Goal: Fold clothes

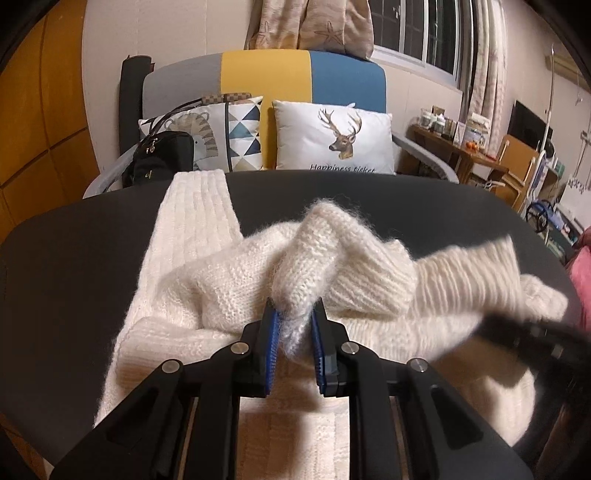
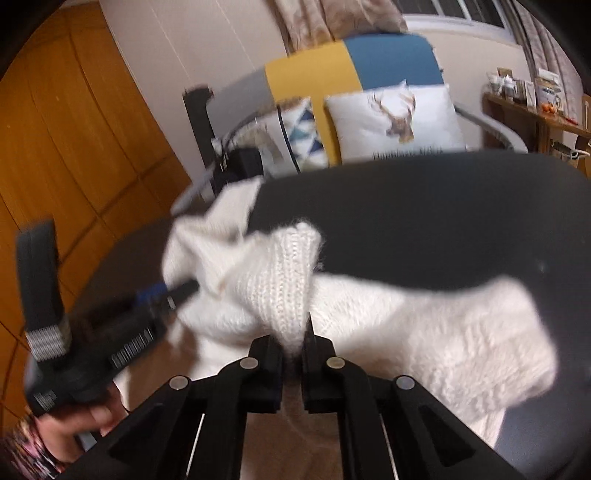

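1. In the left wrist view, the left gripper (image 1: 293,314) is seen clenched on a raised fold of the white knitted sweater (image 1: 229,273); the fuzzy wool is pinched between its blue-lined fingers (image 1: 271,347).
2. In the right wrist view, the right gripper (image 2: 293,334) is seen clamped on a ribbed bunch of the same sweater (image 2: 424,332), the knit being squeezed narrow between the black jaws.
3. The left gripper (image 2: 162,295) is also caught in the right wrist view, blurred, at the sweater's left side; it is held by a hand (image 2: 74,424) at the lower left corner, with a patterned sleeve (image 2: 22,450) beside it.
4. A dark blurred shape at the right edge of the left wrist view is probably the right gripper (image 1: 524,332), though this cannot be made out clearly.
5. The sweater is spread across a dark round table (image 1: 74,266), partly lifted and rumpled at the middle, with one ribbed part reaching the table's far edge.
6. Beyond the table, a sofa (image 1: 343,74) in grey, yellow and blue panels is seen, on which a deer-print cushion (image 1: 336,136), a triangle-patterned cushion (image 1: 240,129) and a black bag (image 1: 162,155) are placed.
7. An orange wooden wall (image 1: 40,110) is seen to the left, and a window (image 1: 417,33) with curtains to the right.
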